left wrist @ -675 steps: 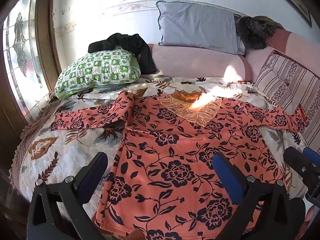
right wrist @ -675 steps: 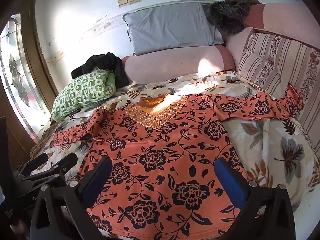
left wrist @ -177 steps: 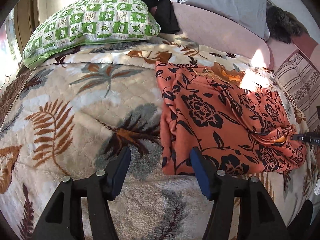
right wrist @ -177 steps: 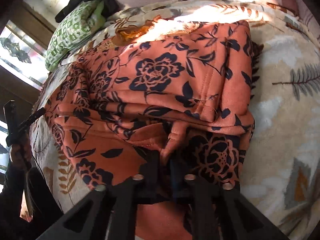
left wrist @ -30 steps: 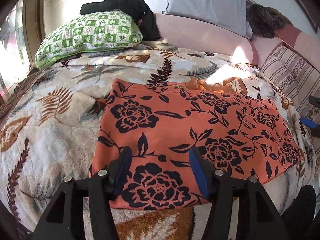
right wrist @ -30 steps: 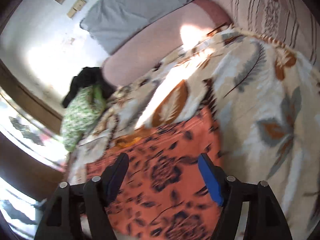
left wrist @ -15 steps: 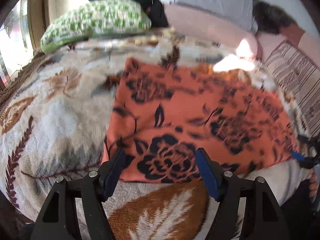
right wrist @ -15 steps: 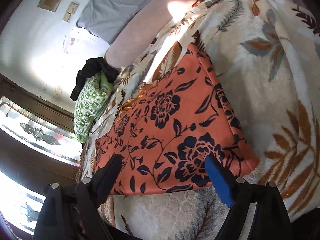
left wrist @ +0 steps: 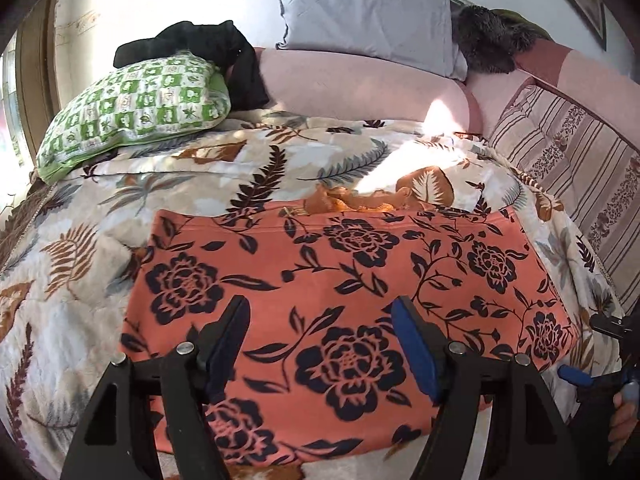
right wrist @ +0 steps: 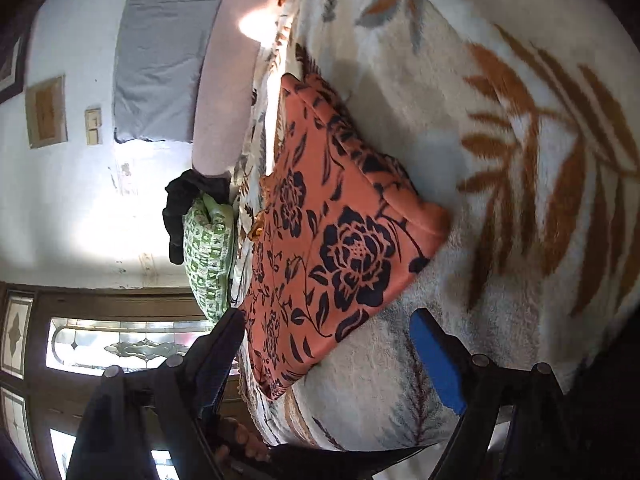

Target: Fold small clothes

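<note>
- Spread across nearly the whole left wrist view: bed under a cream blanket printed with brown and grey leaves.
- Lay flat on that blanket, at centre: folded orange top with black roses, a wide rectangle, an orange lace scrap peeking out along its 12 o'clock edge.
- Ran behind the bed at 12 o'clock: pink bolster, with a grey pillow propped above it.
- Rested at 10 o'clock: green checked pillow, black garment draped over its top.
- Leaned at 3 o'clock: striped cushion.
- Hung at 6 o'clock over the near edge of the top: left tongs, blue pads spread apart, nothing between them.
- Showed in the rolled right wrist view: same top at centre, lying on the blanket, stained-glass window at 8 o'clock.
- Hung at 6 o'clock there, off the corner of the top: right tongs, pads spread wide, empty, not touching the fabric.
</note>
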Motion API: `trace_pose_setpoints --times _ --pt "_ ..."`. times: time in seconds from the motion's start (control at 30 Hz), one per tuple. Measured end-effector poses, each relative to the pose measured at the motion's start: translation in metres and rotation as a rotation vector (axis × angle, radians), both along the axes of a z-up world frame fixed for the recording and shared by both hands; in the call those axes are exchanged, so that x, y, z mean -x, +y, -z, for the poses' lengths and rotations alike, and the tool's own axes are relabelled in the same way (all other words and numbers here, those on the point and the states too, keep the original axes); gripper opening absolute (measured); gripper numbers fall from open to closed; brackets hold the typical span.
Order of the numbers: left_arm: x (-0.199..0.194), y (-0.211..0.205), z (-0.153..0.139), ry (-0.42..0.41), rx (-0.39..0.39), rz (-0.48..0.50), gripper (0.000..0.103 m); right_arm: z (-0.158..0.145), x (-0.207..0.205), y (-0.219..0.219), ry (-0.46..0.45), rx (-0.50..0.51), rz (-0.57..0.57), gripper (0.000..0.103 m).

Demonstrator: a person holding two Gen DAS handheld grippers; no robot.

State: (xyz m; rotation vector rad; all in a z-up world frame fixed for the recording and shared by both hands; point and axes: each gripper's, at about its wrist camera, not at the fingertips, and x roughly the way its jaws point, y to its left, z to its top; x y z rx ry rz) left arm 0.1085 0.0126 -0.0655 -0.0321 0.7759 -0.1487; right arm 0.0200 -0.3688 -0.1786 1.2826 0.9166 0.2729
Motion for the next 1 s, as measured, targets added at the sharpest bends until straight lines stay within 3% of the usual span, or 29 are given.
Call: trace_pose_setpoints --times 0.1,0.2,0.23,0.27,0.3,0.37,0.47,0.53,0.6,0.63,0.67,0.7,0.77,0.87,1.0 --pt "-0.012 -0.012 0.018 0.028 -0.034 0.011 0.074 0.004 -0.01 -0.003 -0.009 0.009 0.09 0.087" --pt "-0.024 -0.012 0.051 0.16 -0.058 -0.003 0.074 0.006 -0.02 -0.009 -0.001 0.051 0.167 0.084" --pt "-0.024 -0.01 0.059 0.17 -0.054 -0.004 0.074 0.004 -0.022 -0.011 0.002 0.065 0.187 0.08" --pt "-0.021 -0.011 0.06 0.142 -0.067 0.005 0.074 0.001 -0.027 -0.011 0.006 0.109 0.186 0.059" --pt "-0.017 -0.014 0.06 0.128 -0.091 0.015 0.074 -0.003 -0.032 -0.01 0.009 0.15 0.172 0.028" --pt "-0.015 -0.016 0.056 0.134 -0.104 0.026 0.074 -0.013 -0.038 -0.008 0.011 0.199 0.145 0.021" --pt "-0.012 -0.014 0.041 0.108 -0.053 0.025 0.074 -0.03 -0.038 -0.003 -0.018 0.375 0.108 0.016" --pt "-0.015 -0.016 0.038 0.08 -0.07 0.019 0.074 -0.02 -0.037 -0.002 0.023 0.466 0.101 0.016" --pt "-0.026 -0.024 0.057 0.161 -0.16 0.046 0.074 0.001 -0.033 -0.01 0.06 0.38 0.116 0.019" --pt "-0.027 -0.025 0.064 0.16 -0.173 0.053 0.075 -0.002 -0.032 -0.014 0.057 0.349 0.119 0.022" --pt "-0.023 -0.024 0.064 0.125 -0.171 0.049 0.077 -0.008 -0.031 -0.017 0.06 0.352 0.105 0.034" --pt "-0.023 -0.024 0.064 0.125 -0.174 0.047 0.077 -0.018 -0.029 -0.021 0.057 0.373 0.098 0.057" --pt "-0.024 -0.022 0.064 0.125 -0.163 0.044 0.078 -0.039 -0.02 -0.033 0.014 0.427 0.125 0.079" --pt "-0.025 -0.021 0.065 0.128 -0.146 0.037 0.078 -0.067 -0.035 -0.056 -0.096 0.429 0.121 0.079" --pt "-0.023 -0.022 0.066 0.119 -0.15 0.028 0.079 -0.066 -0.122 -0.056 -0.141 0.332 -0.115 0.079"
